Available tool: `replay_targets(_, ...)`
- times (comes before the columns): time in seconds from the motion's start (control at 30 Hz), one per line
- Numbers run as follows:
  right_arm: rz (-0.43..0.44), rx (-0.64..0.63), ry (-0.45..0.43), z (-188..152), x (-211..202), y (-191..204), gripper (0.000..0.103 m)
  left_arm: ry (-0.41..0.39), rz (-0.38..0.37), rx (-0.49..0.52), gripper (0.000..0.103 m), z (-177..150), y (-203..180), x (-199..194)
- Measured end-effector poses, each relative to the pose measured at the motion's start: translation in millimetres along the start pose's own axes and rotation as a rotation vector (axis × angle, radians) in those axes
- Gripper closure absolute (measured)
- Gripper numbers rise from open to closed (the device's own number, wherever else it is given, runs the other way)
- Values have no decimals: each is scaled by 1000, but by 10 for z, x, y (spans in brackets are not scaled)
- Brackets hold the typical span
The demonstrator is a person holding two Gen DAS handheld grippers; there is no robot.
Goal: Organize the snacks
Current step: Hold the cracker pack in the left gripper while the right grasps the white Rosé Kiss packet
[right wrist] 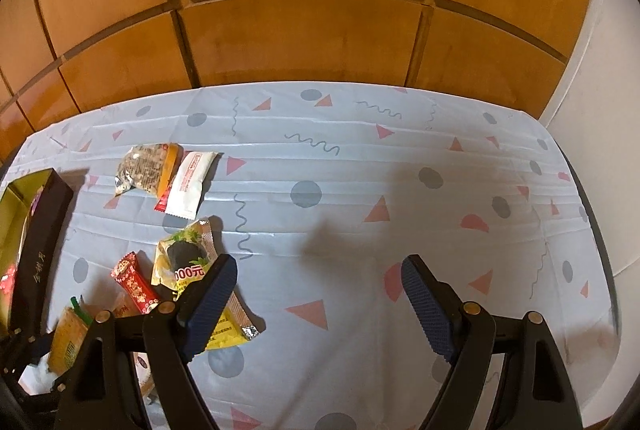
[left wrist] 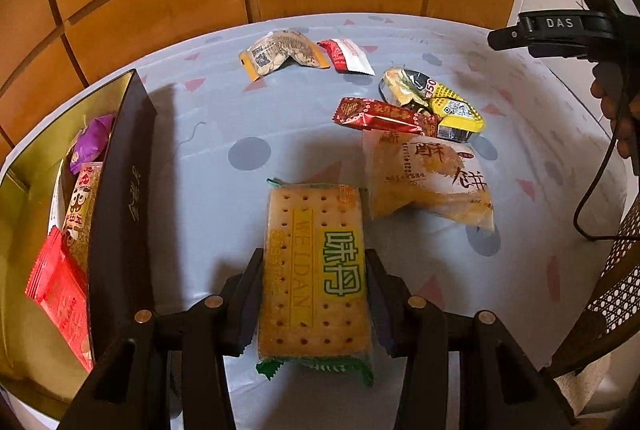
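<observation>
A cracker pack (left wrist: 314,270) with a yellow-green label sits lengthwise between the pads of my left gripper (left wrist: 315,260), which is shut on it above the patterned tablecloth (left wrist: 208,213). The same pack (right wrist: 68,342) shows at the lower left of the right wrist view. To the left stands a dark box (left wrist: 120,189) with a gold inside, holding a purple sweet (left wrist: 90,143) and a red packet (left wrist: 60,294). My right gripper (right wrist: 319,264) hangs open over bare cloth, with nothing between its blue pads.
Loose snacks lie on the cloth: a peanut packet (left wrist: 280,53), a red-and-white packet (left wrist: 348,55), a yellow packet (left wrist: 436,101), a red candy (left wrist: 380,117) and a pastry pack (left wrist: 432,181). Wooden panelling stands behind the table. A woven chair (left wrist: 616,294) is at the right.
</observation>
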State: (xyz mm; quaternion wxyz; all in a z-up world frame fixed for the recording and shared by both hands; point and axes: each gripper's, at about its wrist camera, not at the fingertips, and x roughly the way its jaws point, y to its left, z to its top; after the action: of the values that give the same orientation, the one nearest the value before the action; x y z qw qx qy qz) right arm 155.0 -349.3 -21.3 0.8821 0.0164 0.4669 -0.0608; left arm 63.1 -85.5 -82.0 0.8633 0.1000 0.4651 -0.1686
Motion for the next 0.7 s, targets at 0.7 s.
replay_targets(0.7,254,125,114,253,285,412,36,-67,-21,-17,56,-18,-1,-18)
